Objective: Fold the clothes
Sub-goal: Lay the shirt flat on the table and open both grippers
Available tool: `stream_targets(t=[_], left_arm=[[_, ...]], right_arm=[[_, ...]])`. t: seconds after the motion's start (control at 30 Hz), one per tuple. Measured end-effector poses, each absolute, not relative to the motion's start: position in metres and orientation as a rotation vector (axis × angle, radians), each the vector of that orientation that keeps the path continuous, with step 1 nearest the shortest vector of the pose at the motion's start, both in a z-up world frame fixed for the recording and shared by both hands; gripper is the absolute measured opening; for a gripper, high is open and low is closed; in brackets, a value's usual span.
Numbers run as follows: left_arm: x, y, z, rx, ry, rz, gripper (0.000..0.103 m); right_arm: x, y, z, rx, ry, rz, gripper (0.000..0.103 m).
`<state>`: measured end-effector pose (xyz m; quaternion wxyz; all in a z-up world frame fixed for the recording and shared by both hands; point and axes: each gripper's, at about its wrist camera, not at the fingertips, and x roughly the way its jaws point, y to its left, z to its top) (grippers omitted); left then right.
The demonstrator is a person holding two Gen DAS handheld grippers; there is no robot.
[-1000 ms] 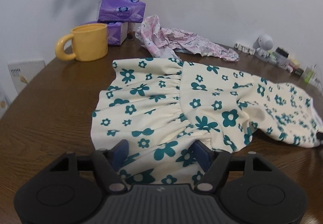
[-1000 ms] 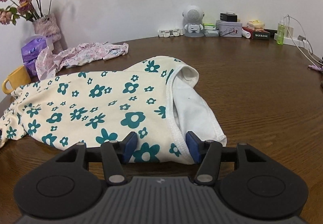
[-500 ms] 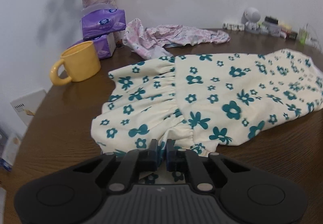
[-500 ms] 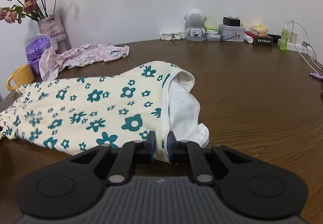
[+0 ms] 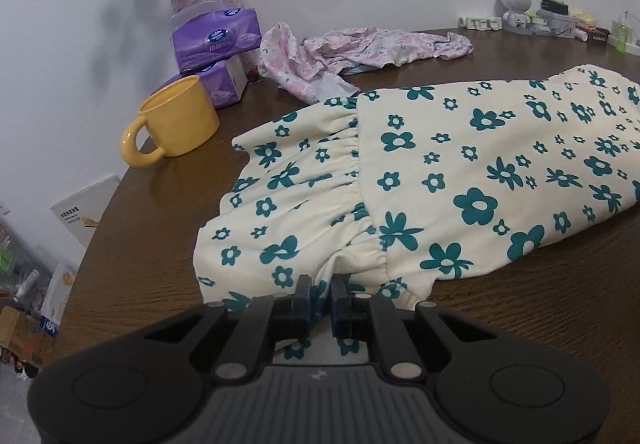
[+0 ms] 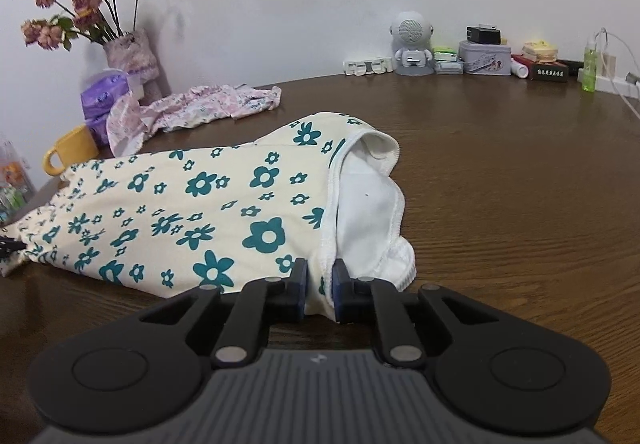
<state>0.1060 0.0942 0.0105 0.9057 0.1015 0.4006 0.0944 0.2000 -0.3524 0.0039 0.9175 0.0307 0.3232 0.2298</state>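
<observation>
While both grippers' fingers (image 5: 303, 298) (image 6: 299, 284) clamp its near edge, the cream teal-flowered dress (image 5: 440, 172) lies flat.

Item I see: cream cotton dress with teal flower print (image 5: 460, 172), spread flat lengthwise on the brown wooden table (image 6: 500, 172), gathered ruffle hem near the yellow mug (image 5: 176, 124), white lining showing opposite.
</observation>
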Motion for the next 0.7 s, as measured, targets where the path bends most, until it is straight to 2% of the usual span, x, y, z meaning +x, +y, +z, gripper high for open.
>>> stream_targets(t=[0.1,0.13,0.17,0.23,0.3,0.37,0.5,0.7], left_arm=[[0.106,0.094,0.010,0.200,0.824,0.210,0.014],[0.106,0.096,0.011,0.190,0.823,0.220,0.024],[0.104,0.098,0.014,0.178,0.817,0.226,0.039],[0.100,0.104,0.022,0.147,0.795,0.229,0.055],[0.096,0.115,0.032,0.093,0.754,0.222,0.062],[0.093,0.128,0.041,0.033,0.722,0.216,0.074],[0.104,0.149,0.048,-0.010,0.699,0.184,0.075],[0.155,0.160,0.054,0.053,0.687,0.122,0.075]], right_arm=[[0.200,-0.355,0.002,0.086,0.662,0.478,0.014],[0.200,-0.355,0.002,0.093,0.663,0.478,0.015],[0.200,-0.356,0.002,0.106,0.668,0.479,0.020],[0.202,-0.356,0.004,0.144,0.682,0.482,0.028],[0.204,-0.356,0.006,0.183,0.694,0.476,0.037],[0.203,-0.353,0.009,0.186,0.693,0.447,0.040],[0.204,-0.348,0.016,0.180,0.686,0.379,0.048],[0.227,-0.334,0.035,0.147,0.697,0.335,0.056]])
